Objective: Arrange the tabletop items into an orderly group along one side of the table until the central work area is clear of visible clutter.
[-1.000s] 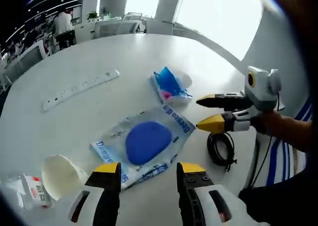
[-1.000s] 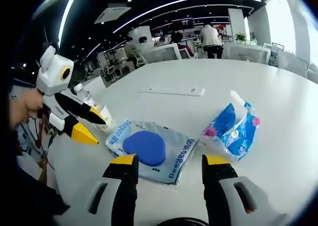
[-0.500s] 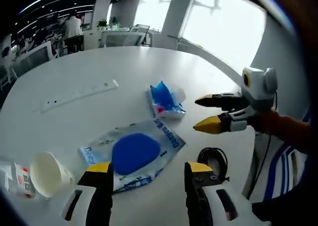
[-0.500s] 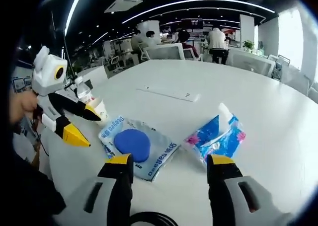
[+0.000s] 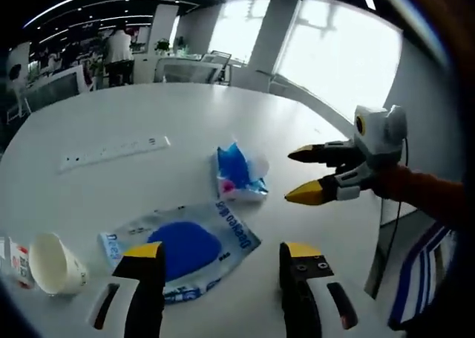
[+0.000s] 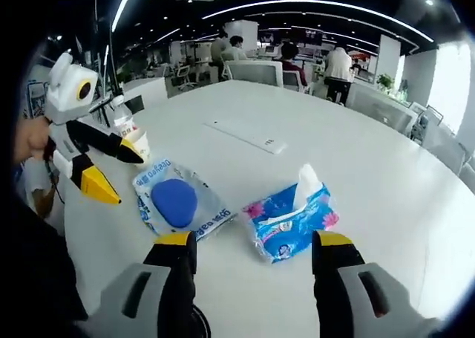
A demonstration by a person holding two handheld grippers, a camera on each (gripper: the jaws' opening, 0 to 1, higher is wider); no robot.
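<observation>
Bottle (image 5: 13, 262) left of left hand-held gripper (image 5: 217, 253) is running off-frame; its label print is reading too blurred.

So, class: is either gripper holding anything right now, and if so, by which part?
Nothing is held. The left gripper and right gripper are both open, with nothing between their jaws.

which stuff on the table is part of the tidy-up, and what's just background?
Job items: tissue pack, blue pouch, paper cup, small bottle, power strip; left tool and right tool, both open.

Background: office desks and chairs, seated people, window.
</observation>
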